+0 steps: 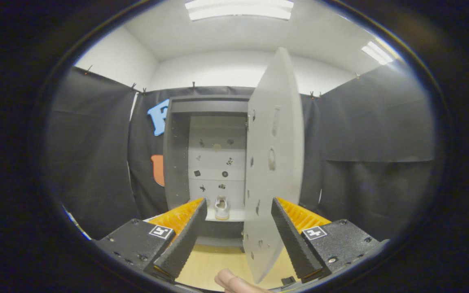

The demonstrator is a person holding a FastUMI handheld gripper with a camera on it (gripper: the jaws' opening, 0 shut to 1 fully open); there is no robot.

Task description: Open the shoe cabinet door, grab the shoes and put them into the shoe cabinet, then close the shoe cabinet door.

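Shoe cabinet (177,162) stands against the black booth wall (360,162), straight ahead of the gripper (239,204) and beyond its fingers; carcass dark grey, interior back panel pale w/ small dark marks in rows. Cabinet door (275,162) is swung open toward the camera, hinged on the cabinet's right side, seen nearly edge-on; its pale inner face shows several holes and oval cut-outs. Door's lower part sits between the two fingers, closer to the right finger (289,232); contact w/ either finger cannot be told. One white shoe (222,207) rests upright on the cabinet's bottom shelf, approx. midway across the opening, toe end facing out, seen in the gap between the fingertips and well beyond them. Gripper: fingers spread wide, nothing clamped; left finger (185,236) clear of the door. A person's fingertip (228,280) shows at the base of the gripper, below the door's bottom corner. Floor (214,260) beneath is light wood-tone. Ceiling light panels (238,9) lit above the white upper walls.
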